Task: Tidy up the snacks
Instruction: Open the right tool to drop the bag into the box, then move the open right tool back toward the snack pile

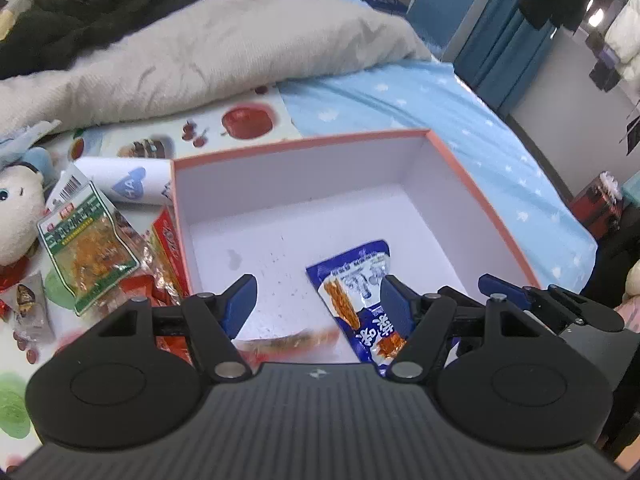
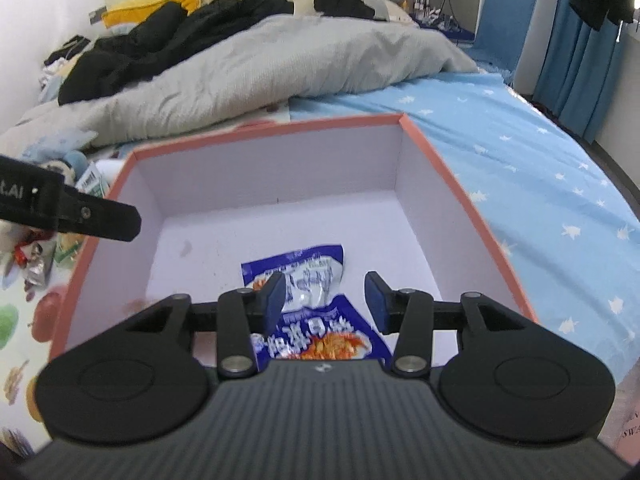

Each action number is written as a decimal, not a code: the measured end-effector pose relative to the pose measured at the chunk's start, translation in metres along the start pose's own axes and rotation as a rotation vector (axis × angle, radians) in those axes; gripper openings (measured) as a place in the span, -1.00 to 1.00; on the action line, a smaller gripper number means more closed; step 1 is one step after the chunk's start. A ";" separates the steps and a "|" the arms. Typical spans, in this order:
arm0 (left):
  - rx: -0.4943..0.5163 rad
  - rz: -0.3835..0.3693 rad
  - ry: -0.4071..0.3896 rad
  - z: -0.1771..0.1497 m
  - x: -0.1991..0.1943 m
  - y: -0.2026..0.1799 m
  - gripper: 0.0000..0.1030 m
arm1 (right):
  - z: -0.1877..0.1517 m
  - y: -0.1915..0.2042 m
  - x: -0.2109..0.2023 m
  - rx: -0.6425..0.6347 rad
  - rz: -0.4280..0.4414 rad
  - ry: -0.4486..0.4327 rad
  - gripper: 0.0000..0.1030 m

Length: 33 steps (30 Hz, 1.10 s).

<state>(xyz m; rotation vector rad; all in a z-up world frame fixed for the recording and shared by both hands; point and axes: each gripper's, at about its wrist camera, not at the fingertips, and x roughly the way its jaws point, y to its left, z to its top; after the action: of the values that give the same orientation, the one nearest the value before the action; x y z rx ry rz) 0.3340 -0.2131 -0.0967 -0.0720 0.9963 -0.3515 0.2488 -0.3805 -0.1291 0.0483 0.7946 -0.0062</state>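
Both tongs are angling steeply down into an open box (image 1: 472,184) with salmon-pink rims and white walls, which is sitting on a bed covered by a blue star-printed sheet (image 1: 460,120).

The left tongs (image 1: 316,300) are standing wide, with nothing pressed between the blue pads; a blurred orange-red packet (image 1: 296,340) is lying on the box floor just below the gap. The right tongs (image 2: 326,296) are standing partly apart above a blue-and-white snack packet (image 2: 308,276). That packet is lying flat on the box floor near the front wall, and the pads are not pressing on it. In the left wrist view the same blue packet (image 1: 352,276) is lying beside the right-hand finger of the left tongs.

Outside the box's left wall, a green snack bag (image 1: 88,248) is lying with other red wrappers (image 1: 164,256) on a fruit-printed cloth (image 1: 248,120), near a plush doll (image 1: 20,208). A grey duvet (image 1: 200,56) is bunching behind the box.
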 end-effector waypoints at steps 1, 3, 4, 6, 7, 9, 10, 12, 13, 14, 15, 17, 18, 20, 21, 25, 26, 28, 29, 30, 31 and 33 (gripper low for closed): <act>-0.003 0.000 -0.008 0.001 -0.004 0.001 0.42 | 0.003 0.001 -0.004 0.002 0.004 -0.011 -0.10; -0.007 -0.002 -0.030 0.002 -0.015 0.003 0.42 | 0.008 0.004 -0.013 -0.001 0.011 -0.036 -0.10; -0.008 -0.004 -0.041 0.002 -0.020 0.004 0.42 | 0.011 0.006 -0.018 -0.004 0.015 -0.051 -0.10; -0.010 -0.003 -0.067 0.003 -0.032 0.007 0.42 | 0.017 0.009 -0.027 -0.005 0.025 -0.076 -0.10; -0.011 -0.002 -0.079 0.003 -0.039 0.008 0.42 | 0.020 0.011 -0.033 -0.006 0.031 -0.091 -0.10; -0.012 -0.001 -0.107 0.003 -0.053 0.012 0.42 | 0.024 0.015 -0.044 -0.010 0.041 -0.119 -0.10; -0.014 0.001 -0.120 0.003 -0.059 0.014 0.42 | 0.027 0.018 -0.050 -0.010 0.047 -0.135 -0.10; -0.021 0.008 -0.141 0.000 -0.072 0.020 0.42 | 0.030 0.023 -0.061 -0.010 0.064 -0.163 -0.10; -0.026 0.011 -0.150 -0.001 -0.077 0.022 0.42 | 0.031 0.026 -0.065 -0.011 0.071 -0.173 -0.10; -0.029 0.011 -0.156 -0.003 -0.083 0.025 0.42 | 0.032 0.029 -0.070 -0.014 0.081 -0.185 -0.10; -0.035 0.011 -0.164 -0.005 -0.089 0.028 0.42 | 0.034 0.033 -0.074 -0.018 0.092 -0.197 -0.10; -0.044 0.012 -0.185 -0.009 -0.099 0.033 0.42 | 0.036 0.040 -0.082 -0.029 0.106 -0.216 -0.10; -0.047 0.013 -0.197 -0.011 -0.105 0.036 0.42 | 0.037 0.044 -0.085 -0.039 0.113 -0.226 -0.10; -0.049 0.021 -0.220 -0.014 -0.116 0.041 0.42 | 0.039 0.051 -0.093 -0.050 0.124 -0.247 -0.10; -0.051 0.027 -0.232 -0.016 -0.122 0.044 0.42 | 0.040 0.053 -0.096 -0.048 0.133 -0.256 -0.10; -0.067 0.036 -0.271 -0.026 -0.142 0.057 0.42 | 0.041 0.064 -0.107 -0.052 0.154 -0.279 -0.10; -0.070 0.041 -0.274 -0.028 -0.145 0.060 0.42 | 0.040 0.067 -0.110 -0.054 0.159 -0.284 -0.10; -0.074 0.069 -0.276 -0.032 -0.151 0.066 0.42 | 0.038 0.074 -0.114 -0.060 0.176 -0.293 -0.10; -0.076 0.077 -0.288 -0.034 -0.154 0.068 0.42 | 0.037 0.077 -0.116 -0.062 0.181 -0.296 -0.10; -0.076 0.084 -0.298 -0.036 -0.157 0.071 0.42 | 0.036 0.081 -0.118 -0.066 0.186 -0.300 -0.10; -0.077 0.088 -0.303 -0.038 -0.160 0.074 0.42 | 0.036 0.084 -0.121 -0.069 0.194 -0.306 -0.10; -0.086 0.086 -0.312 -0.043 -0.167 0.082 0.42 | 0.034 0.091 -0.125 -0.072 0.210 -0.314 -0.10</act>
<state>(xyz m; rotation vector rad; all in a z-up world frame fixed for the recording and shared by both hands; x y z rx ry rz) 0.2372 -0.0782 -0.0031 -0.1565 0.7024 -0.2098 0.1875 -0.2931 -0.0125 0.0603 0.4722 0.2090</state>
